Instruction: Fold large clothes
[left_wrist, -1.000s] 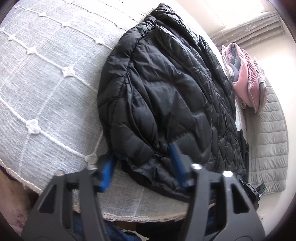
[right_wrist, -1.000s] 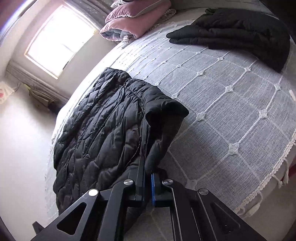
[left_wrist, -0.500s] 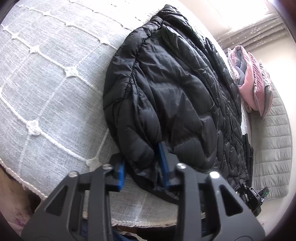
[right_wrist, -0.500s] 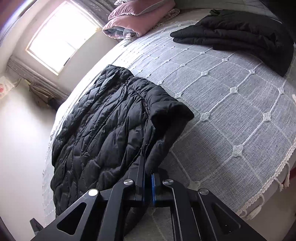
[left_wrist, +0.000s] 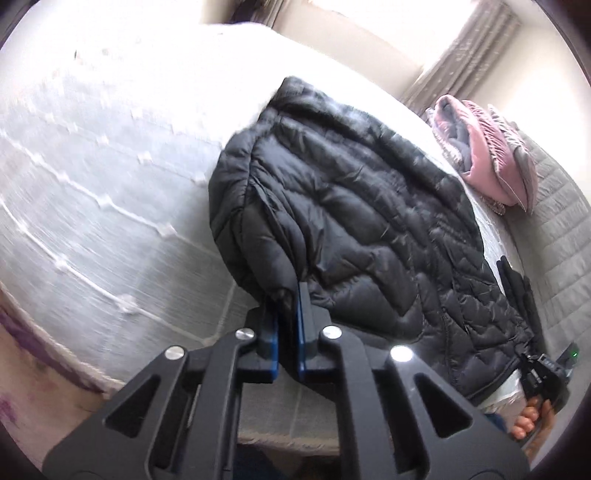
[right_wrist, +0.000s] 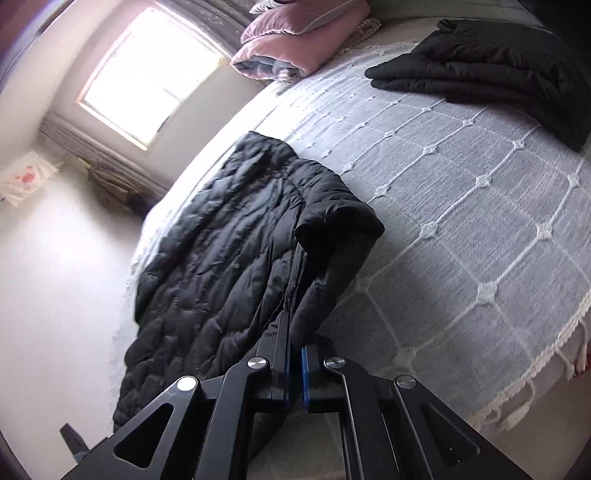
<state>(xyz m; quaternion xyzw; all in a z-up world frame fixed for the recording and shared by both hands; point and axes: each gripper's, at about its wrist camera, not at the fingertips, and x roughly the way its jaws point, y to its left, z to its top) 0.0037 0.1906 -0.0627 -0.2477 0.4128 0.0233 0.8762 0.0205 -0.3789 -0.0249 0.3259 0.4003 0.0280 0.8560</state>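
Note:
A black quilted puffer jacket (left_wrist: 369, 229) lies spread along the edge of a bed with a grey-white grid bedspread (left_wrist: 110, 206). My left gripper (left_wrist: 287, 295) is shut on the jacket's near edge, pinching a fold between its blue pads. In the right wrist view the same jacket (right_wrist: 221, 251) lies lengthwise. My right gripper (right_wrist: 294, 332) is shut on its other near corner, whose cuff-like end (right_wrist: 340, 225) stands lifted above the bedspread (right_wrist: 480, 206). The right gripper and its holding hand show at the left view's lower right (left_wrist: 543, 373).
A folded pink and grey blanket (left_wrist: 487, 162) lies at the bed's far end, also in the right wrist view (right_wrist: 299, 37). A folded black garment (right_wrist: 495, 62) lies on the bed's far side. A bright window (right_wrist: 147, 77) is behind. A quilted grey mat (left_wrist: 561, 236) lies beside the bed.
My left gripper closed from open onto the jacket's near edge and lifted it, with motion blur now. My right gripper stayed shut on its corner and rose slightly.

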